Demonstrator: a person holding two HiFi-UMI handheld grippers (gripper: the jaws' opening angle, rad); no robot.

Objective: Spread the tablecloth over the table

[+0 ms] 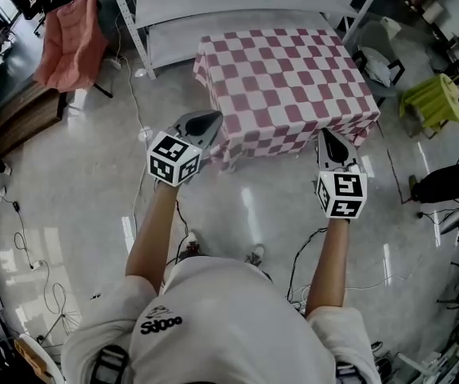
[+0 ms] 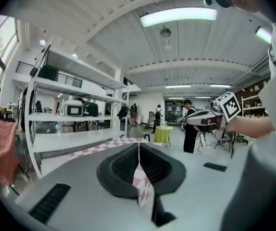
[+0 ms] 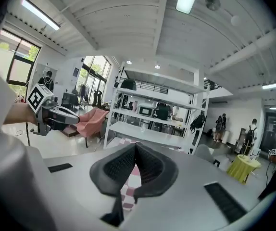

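A pink-and-white checked tablecloth [image 1: 285, 78] lies over the small table in front of me, its edges hanging down the sides. My left gripper [image 1: 210, 122] is at the cloth's near left corner and my right gripper [image 1: 326, 137] at its near right corner. In the left gripper view the jaws [image 2: 139, 144] are shut with a strip of checked cloth [image 2: 144, 186] pinched between them. The right gripper view shows the same: jaws [image 3: 136, 146] shut, checked cloth [image 3: 127, 191] hanging below the pads. Both grippers point roughly level toward the table.
A white metal shelf rack [image 1: 213, 6] stands just behind the table. A pink chair [image 1: 73, 38] is at far left, a grey chair [image 1: 377, 54] and a yellow-green covered stool [image 1: 437, 98] at right. Cables [image 1: 309, 254] trail on the glossy floor. A person [image 1: 449, 182] stands at the right edge.
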